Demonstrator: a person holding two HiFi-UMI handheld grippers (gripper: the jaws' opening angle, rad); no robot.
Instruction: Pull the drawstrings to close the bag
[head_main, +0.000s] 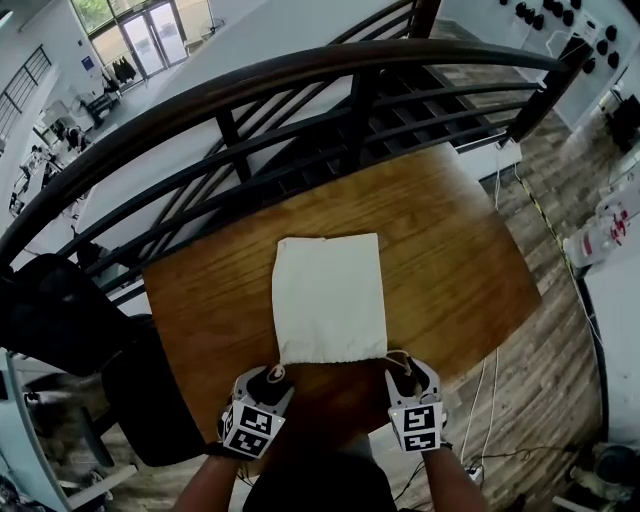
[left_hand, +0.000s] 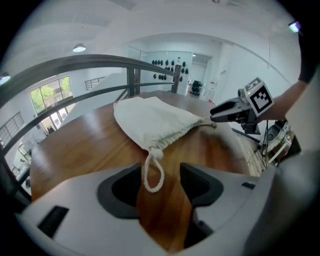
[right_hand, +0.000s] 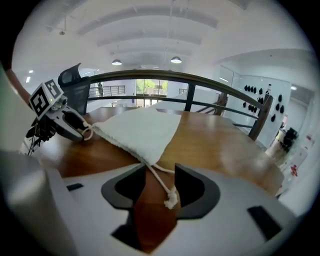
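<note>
Straddling the bag's (head_main: 330, 298) drawstrings (left_hand: 153, 172), left gripper (left_hand: 160, 184) and right gripper (right_hand: 155, 187) stand parted, seemingly pinching nothing.

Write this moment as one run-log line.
cloth bag: flat on table | left gripper: open around drawstring loop | right gripper: open around knotted drawstring

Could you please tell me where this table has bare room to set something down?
The table is bare on either side of the bag, widest to its right. A narrow strip runs between bag and railing. The near edge is crowded: left gripper and right gripper sit at the bag's cords.
</note>
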